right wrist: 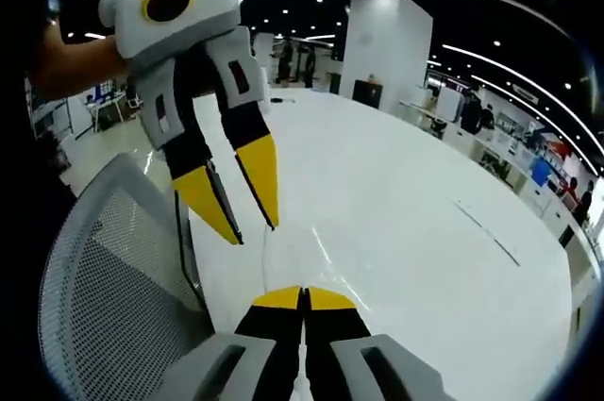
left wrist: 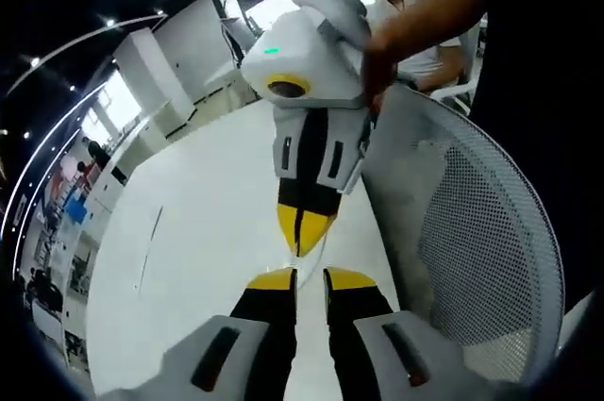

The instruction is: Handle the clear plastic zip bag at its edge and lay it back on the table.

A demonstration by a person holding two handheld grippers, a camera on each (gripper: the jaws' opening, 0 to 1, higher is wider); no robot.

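Yellow-tipped jaws of my left gripper [left wrist: 311,278] rise at the bottom of the left gripper view, parted by a narrow gap with nothing I can make out between them. Just beyond, my right gripper [left wrist: 302,231] points down toward them, its two yellow tips pressed together into one point. A hand [left wrist: 377,61] grips its white body from the right.

The clear plastic zip bag [left wrist: 322,245] is barely readable: I see only a thin, faint curved line running from the right gripper's tips toward my left jaws, over the white table [left wrist: 208,212]. On that evidence its long axis lies along the line between the two grippers, but I cannot tell where its ends are, or which way its zip edge faces.

Seen from the right gripper view, the right gripper [right wrist: 304,297] has its jaws closed tip to tip; whether film is pinched there I cannot tell. The left gripper [right wrist: 255,234] hangs at upper left, jaws spread, tips aimed down at the table [right wrist: 406,231] just ahead of the right tips.

A white mesh chair back [left wrist: 491,231] stands against the table edge beside both tools, and appears again in the right gripper view [right wrist: 104,269].
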